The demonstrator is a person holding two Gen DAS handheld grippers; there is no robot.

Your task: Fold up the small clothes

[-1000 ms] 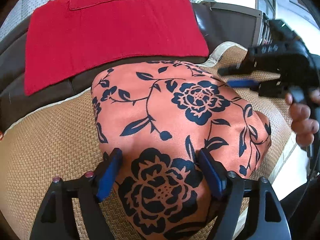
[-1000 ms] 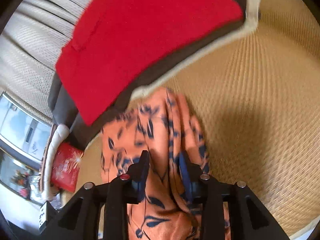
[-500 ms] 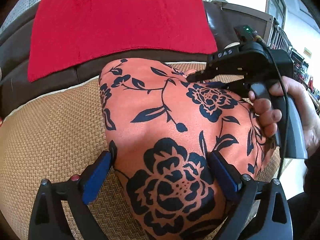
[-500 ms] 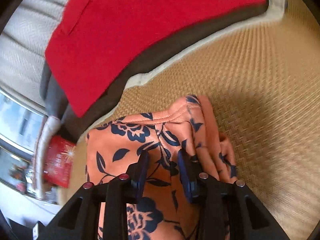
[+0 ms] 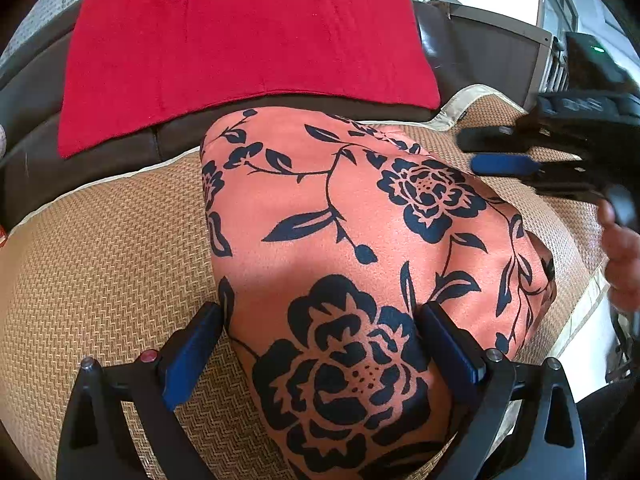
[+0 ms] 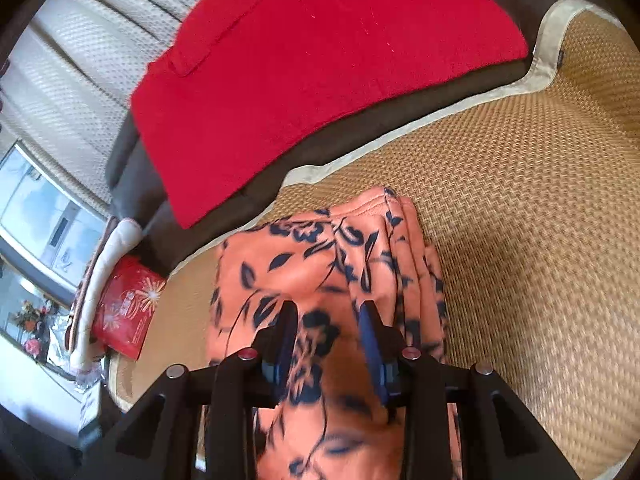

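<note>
An orange garment with black flowers [image 5: 340, 232] lies folded on a woven tan mat [image 5: 100, 264]. My left gripper [image 5: 320, 320] is wide open, its blue pads either side of the garment's near end, pressing down on it. My right gripper [image 5: 480, 152] hovers at the garment's far right edge, its jaws a small gap apart. In the right wrist view the right gripper [image 6: 328, 320] is partly open over the orange garment [image 6: 316, 264], with cloth between the pads but not pinched. The folded layered edge shows to its right.
A red cloth [image 5: 240, 48] lies flat on the dark brown sofa back [image 5: 492, 52] behind the mat. It also shows in the right wrist view [image 6: 320, 52]. A red packet [image 6: 128, 312] lies at the left by a window. The mat's cream border [image 6: 540, 76] curves nearby.
The right gripper has pulled back from the garment's right side and opened a little. The left gripper stays open on the garment's near end.
</note>
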